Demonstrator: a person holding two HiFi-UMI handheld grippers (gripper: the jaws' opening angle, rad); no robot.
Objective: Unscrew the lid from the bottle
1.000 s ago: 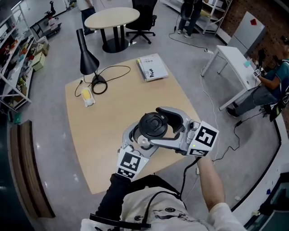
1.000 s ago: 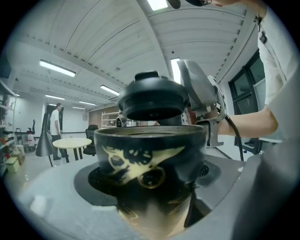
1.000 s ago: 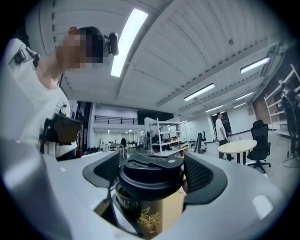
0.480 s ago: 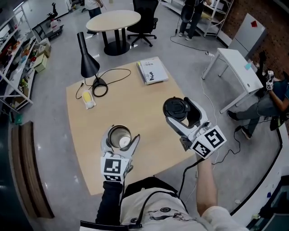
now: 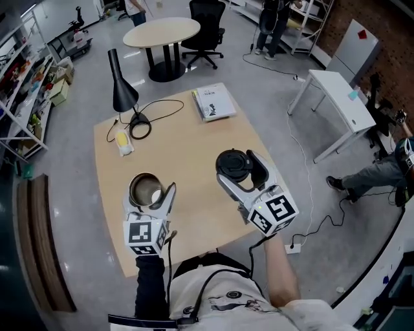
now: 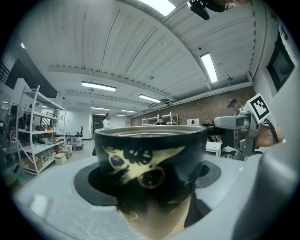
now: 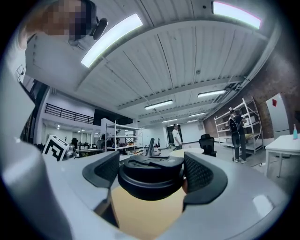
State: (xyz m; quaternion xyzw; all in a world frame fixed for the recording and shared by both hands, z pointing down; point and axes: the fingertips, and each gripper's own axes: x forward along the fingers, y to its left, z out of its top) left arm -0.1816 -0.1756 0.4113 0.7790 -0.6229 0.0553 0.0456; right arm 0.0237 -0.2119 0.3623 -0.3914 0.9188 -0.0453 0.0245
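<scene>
The bottle (image 5: 145, 189) is a dark cup-like flask with a shiny metal inside and an open mouth. My left gripper (image 5: 150, 198) is shut on it, holding it upright above the wooden table (image 5: 187, 145) at the front left. In the left gripper view the bottle (image 6: 150, 159) shows a pale bird-like print and fills the space between the jaws. The black lid (image 5: 234, 164) is off the bottle. My right gripper (image 5: 240, 170) is shut on it, to the right of the bottle and apart from it. In the right gripper view the lid (image 7: 151, 176) sits between the ribbed pads (image 7: 198, 172).
On the table's far side stand a black desk lamp (image 5: 121, 84) with its coiled cable, a small yellow-white object (image 5: 123, 143) and a booklet (image 5: 213, 102). Beyond are a round table (image 5: 162, 30), an office chair (image 5: 207, 19) and a white desk (image 5: 339, 97). A seated person (image 5: 381, 171) is at the right.
A second ago both grippers were together, the lid on the bottle. Now the lid is off: the left gripper has carried the bottle left, the right gripper holds the lid apart.
</scene>
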